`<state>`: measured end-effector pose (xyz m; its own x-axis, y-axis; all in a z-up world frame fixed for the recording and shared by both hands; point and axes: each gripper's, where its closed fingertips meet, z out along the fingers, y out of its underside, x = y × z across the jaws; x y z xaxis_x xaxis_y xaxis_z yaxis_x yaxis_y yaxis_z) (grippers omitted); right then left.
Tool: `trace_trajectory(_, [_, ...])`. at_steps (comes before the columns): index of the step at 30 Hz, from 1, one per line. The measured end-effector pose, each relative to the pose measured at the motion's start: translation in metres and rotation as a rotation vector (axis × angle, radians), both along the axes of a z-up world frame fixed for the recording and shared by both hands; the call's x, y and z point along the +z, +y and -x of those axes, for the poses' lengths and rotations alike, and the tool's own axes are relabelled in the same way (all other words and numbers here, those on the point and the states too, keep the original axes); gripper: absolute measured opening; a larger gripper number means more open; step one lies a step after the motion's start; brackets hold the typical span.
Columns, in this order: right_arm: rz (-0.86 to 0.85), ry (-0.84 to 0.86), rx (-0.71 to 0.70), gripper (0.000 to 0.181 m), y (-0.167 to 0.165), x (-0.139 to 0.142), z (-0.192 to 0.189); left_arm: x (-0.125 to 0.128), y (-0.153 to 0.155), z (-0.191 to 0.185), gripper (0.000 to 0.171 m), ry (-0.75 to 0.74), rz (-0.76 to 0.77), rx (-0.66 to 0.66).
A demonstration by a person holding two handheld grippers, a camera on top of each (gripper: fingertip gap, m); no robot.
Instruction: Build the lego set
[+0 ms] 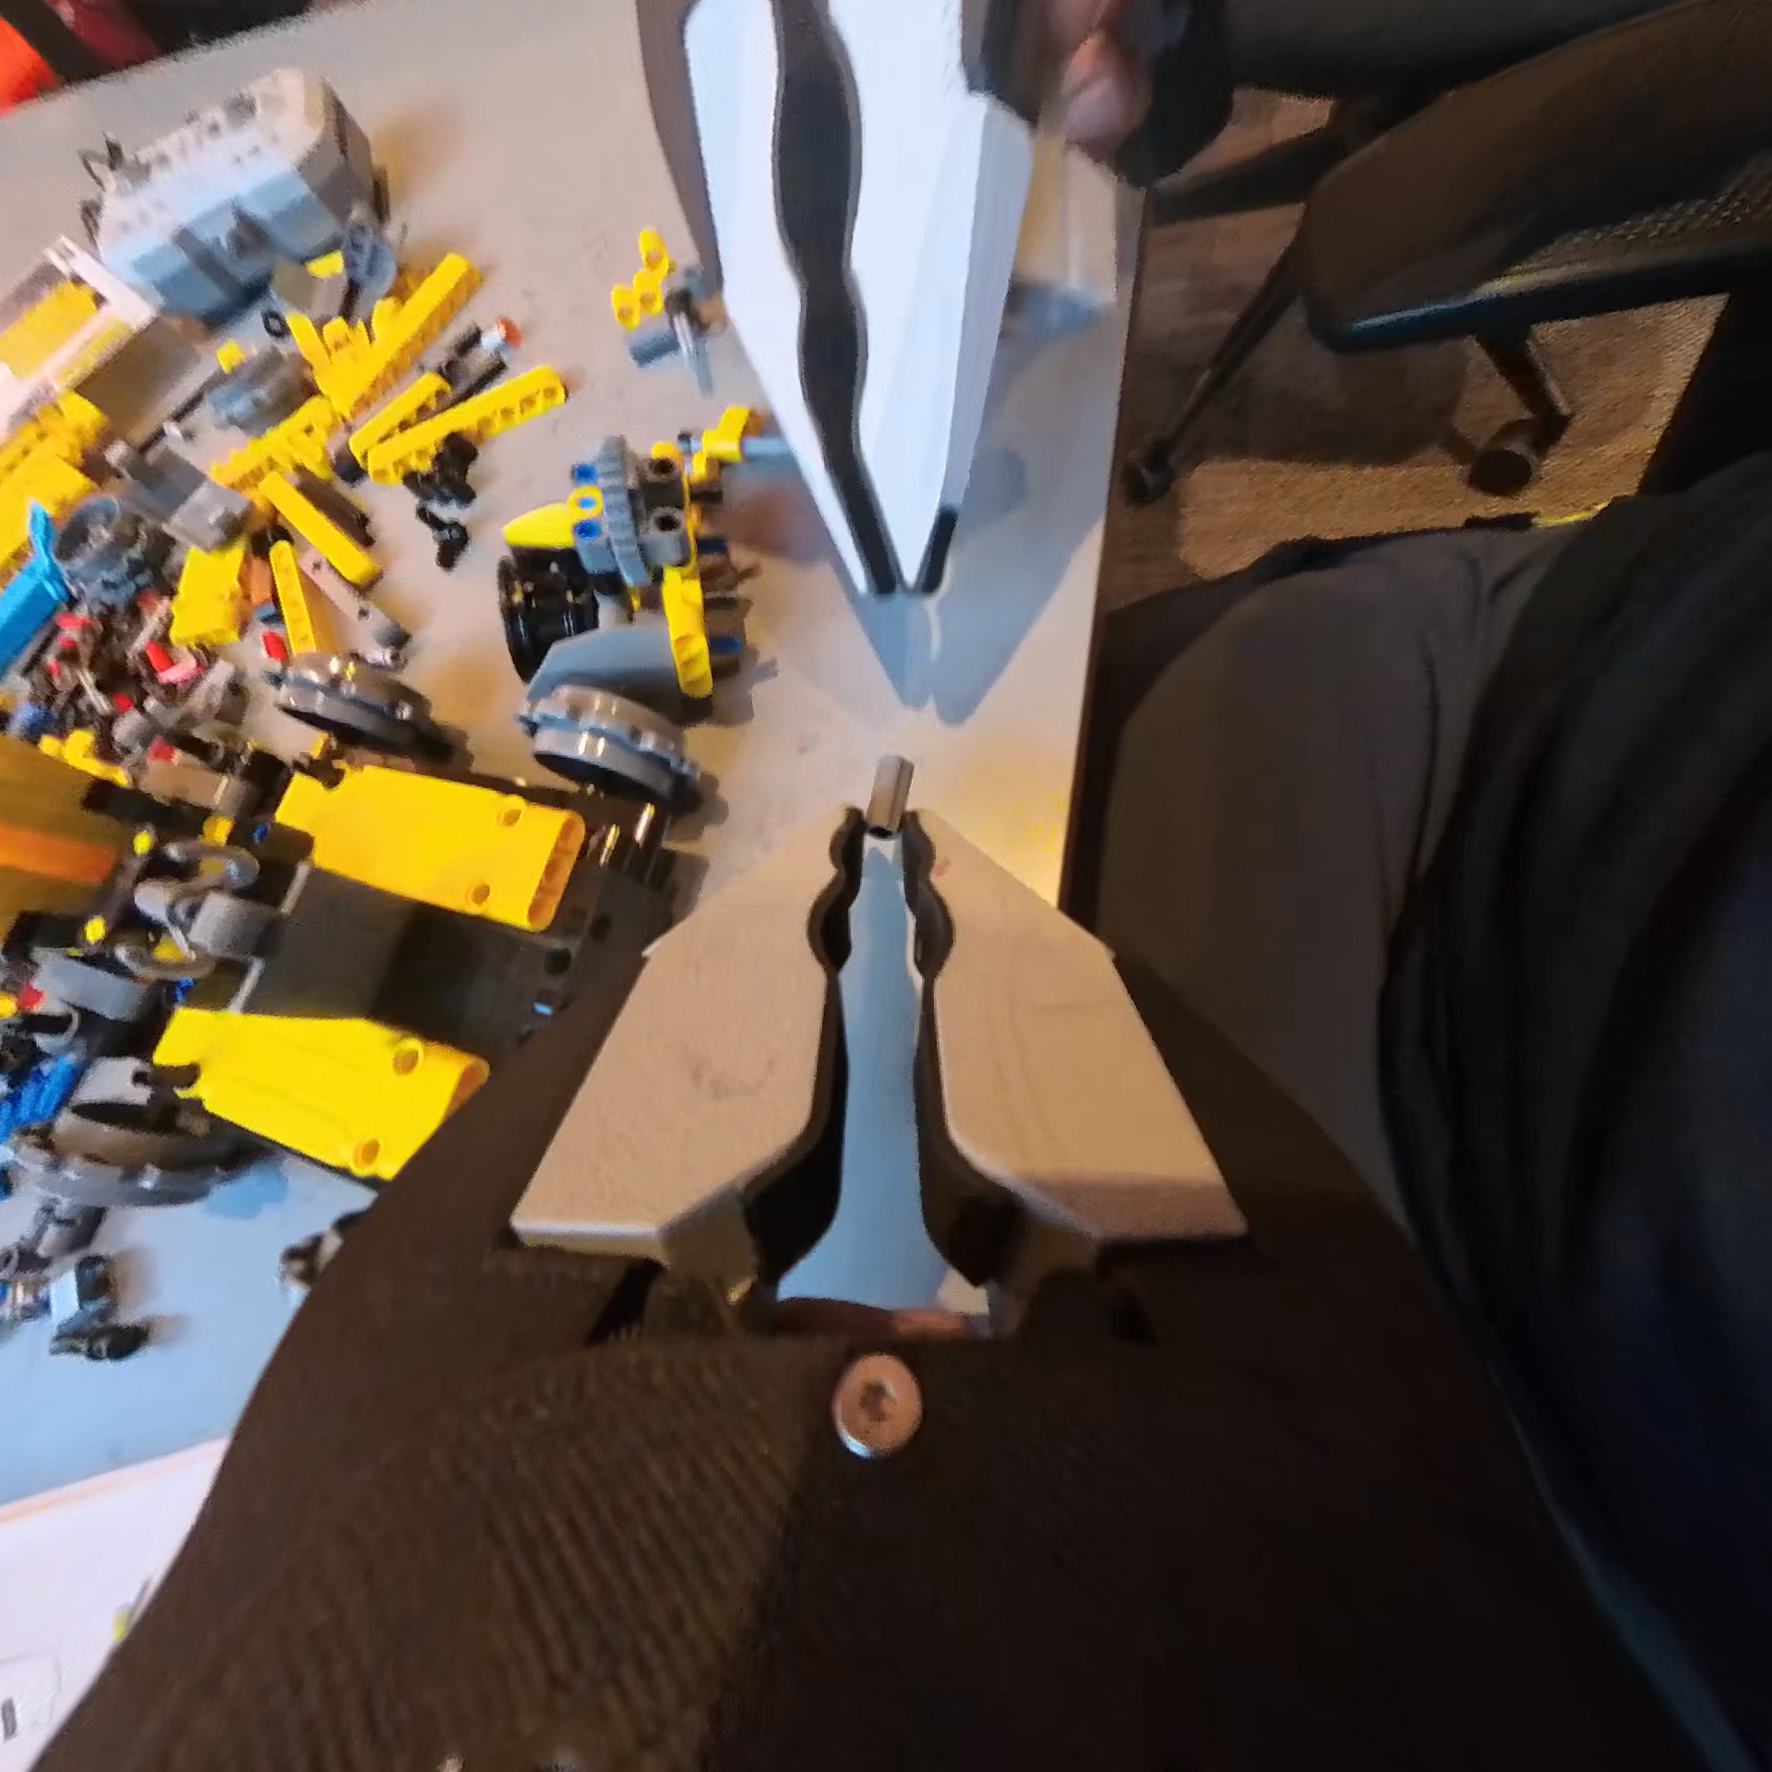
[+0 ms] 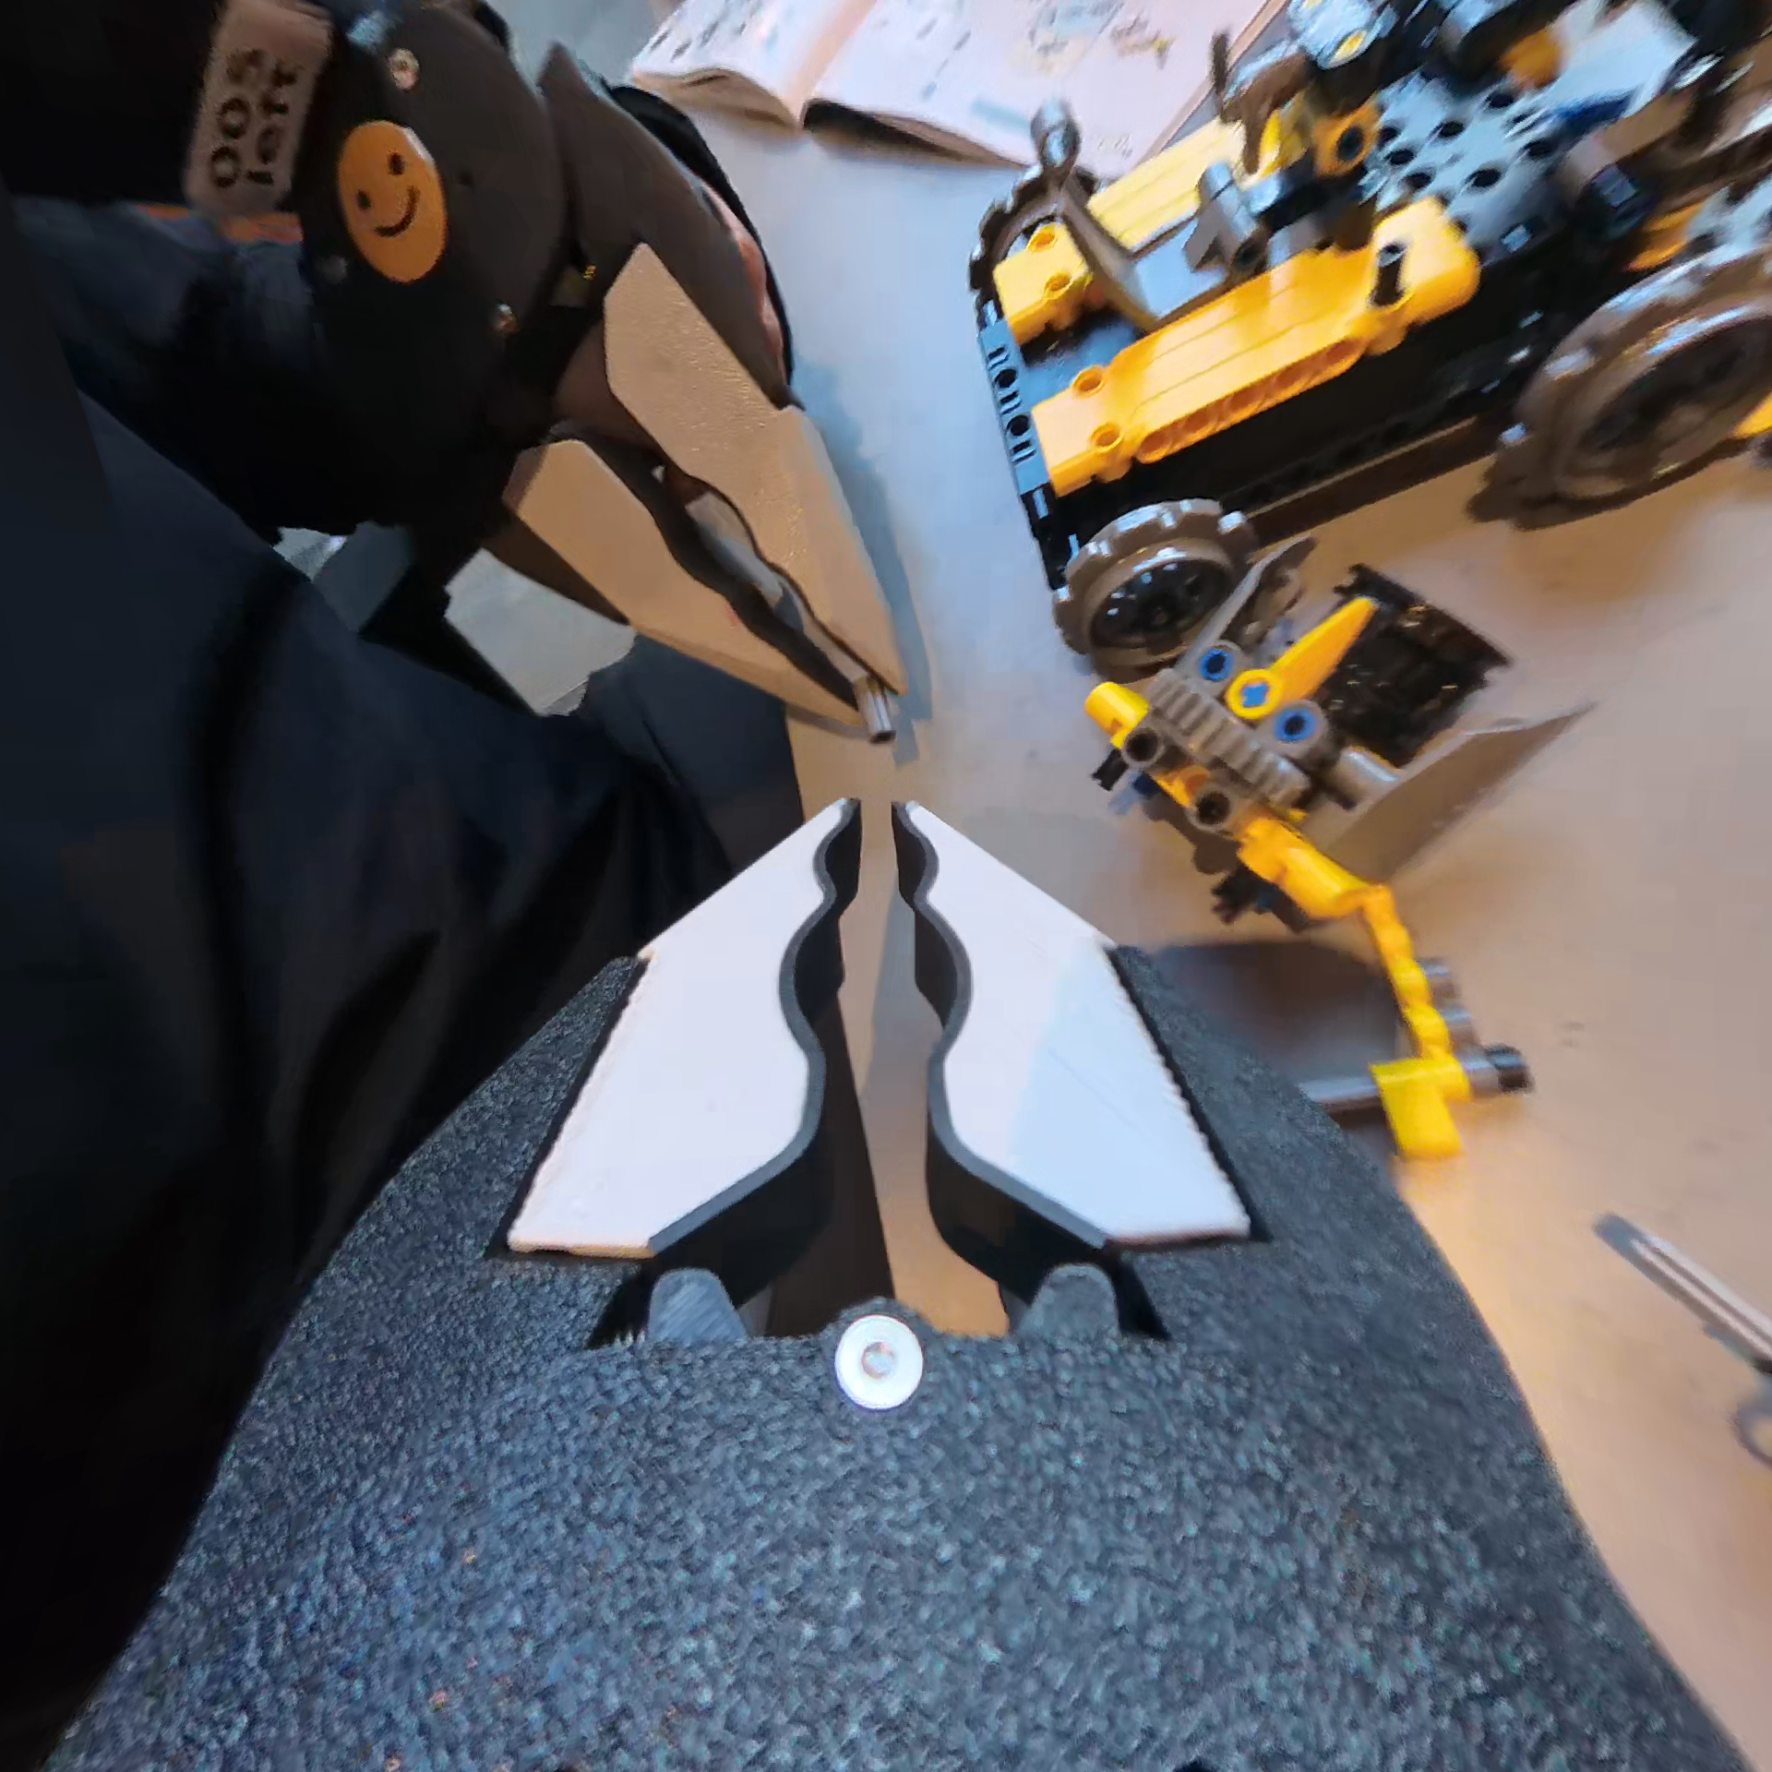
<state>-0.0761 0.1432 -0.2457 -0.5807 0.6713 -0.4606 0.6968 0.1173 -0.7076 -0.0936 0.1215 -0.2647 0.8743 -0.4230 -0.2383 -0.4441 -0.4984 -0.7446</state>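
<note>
Grey sleeve [image 1: 882,796], a small hollow plastic tube, is sitting pinched at one end between the tips of the left gripper [image 1: 883,827] above the table [image 1: 575,115] edge; it looks light, stiff and smooth, so likely to slip unless taken across its round side. Right gripper [image 2: 876,815] is hovering just beside it, nearly closed, holding nothing. Only the left wrist view is showing the pile of yellow beams [image 1: 422,403]; only the right wrist view is showing the open booklet [image 2: 920,67].

Yellow brick vehicle [image 2: 1247,316], open booklet [image 2: 911,67], office chair [image 1: 1496,249] nearby.
</note>
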Motion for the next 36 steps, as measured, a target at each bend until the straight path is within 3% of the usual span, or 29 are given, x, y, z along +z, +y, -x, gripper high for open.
trace_trajectory(15, [-0.139, 0.218, -0.145, 0.008, 0.046, 0.004, -0.005, -0.011, -0.008, 0.004, 0.007, -0.098, 0.111, 0.039])
trace_trajectory(24, [-0.339, 0.158, -0.400, 0.013, 0.146, -0.004, -0.049, -0.011, -0.006, 0.003, 0.007, -0.100, 0.109, 0.058])
trace_trajectory(36, [-0.428, 0.094, -0.318, 0.016, 0.157, -0.026, -0.051, -0.012, 0.014, -0.010, 0.007, -0.124, 0.113, 0.086])
